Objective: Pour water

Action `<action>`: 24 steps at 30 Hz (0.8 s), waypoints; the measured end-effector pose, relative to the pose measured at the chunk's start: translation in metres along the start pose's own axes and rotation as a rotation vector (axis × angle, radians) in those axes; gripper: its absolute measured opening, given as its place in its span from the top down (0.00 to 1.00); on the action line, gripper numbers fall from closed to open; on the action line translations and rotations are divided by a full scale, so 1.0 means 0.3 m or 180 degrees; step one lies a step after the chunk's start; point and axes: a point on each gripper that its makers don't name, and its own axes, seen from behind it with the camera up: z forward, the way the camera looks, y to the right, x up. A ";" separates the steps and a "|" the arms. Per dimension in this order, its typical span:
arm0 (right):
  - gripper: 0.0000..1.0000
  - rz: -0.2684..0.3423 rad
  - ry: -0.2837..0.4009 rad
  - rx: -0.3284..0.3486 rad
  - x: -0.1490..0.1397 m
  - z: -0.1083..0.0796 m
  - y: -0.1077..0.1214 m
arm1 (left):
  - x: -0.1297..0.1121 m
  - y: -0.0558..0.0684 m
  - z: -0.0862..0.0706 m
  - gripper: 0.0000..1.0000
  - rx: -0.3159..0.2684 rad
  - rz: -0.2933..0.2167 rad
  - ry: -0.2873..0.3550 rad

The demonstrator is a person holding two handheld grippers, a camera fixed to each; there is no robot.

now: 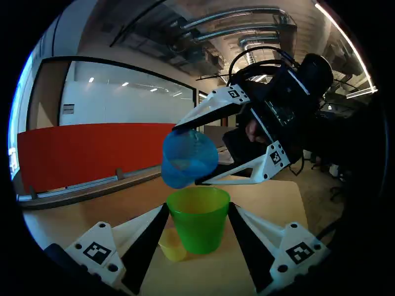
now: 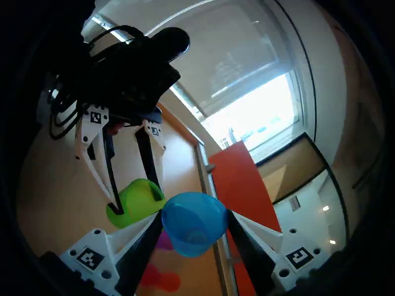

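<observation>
Left tongs (image 1: 198, 206): clamping green cup (image 1: 200, 229) | blue cup (image 1: 187, 158): translucent, tilted above

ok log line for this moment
right gripper: shut on blue cup, tilted over green cup | left gripper: shut on green cup

Sharp, edge-warped fisheye frames; the window (image 2: 256, 116) blows out white.

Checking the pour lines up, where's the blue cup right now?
In the left gripper view, the blue cup is tilted in the right tool, centre frame, just above the green cup held by the left tool.
</observation>
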 end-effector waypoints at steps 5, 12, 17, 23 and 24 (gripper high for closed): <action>0.07 -0.0080 -0.0014 0.0008 0.002 0.003 0.001 | 0.003 -0.002 -0.001 0.13 -0.0002 -0.0002 0.0007; 0.07 -0.0159 -0.0033 0.0004 -0.001 0.004 0.008 | 0.008 -0.001 -0.001 0.13 -0.0006 0.0006 0.0020; 0.07 -0.0235 -0.0056 -0.0005 0.000 0.005 0.013 | 0.015 0.000 -0.001 0.13 -0.0008 0.0003 0.0032; 0.07 -0.0293 -0.0064 -0.0014 0.006 0.007 0.018 | 0.015 -0.002 -0.002 0.13 -0.0007 0.0001 0.0039; 0.07 -0.0303 -0.0065 -0.0015 0.006 0.008 0.019 | 0.015 -0.001 -0.003 0.13 -0.0008 0.0001 0.0040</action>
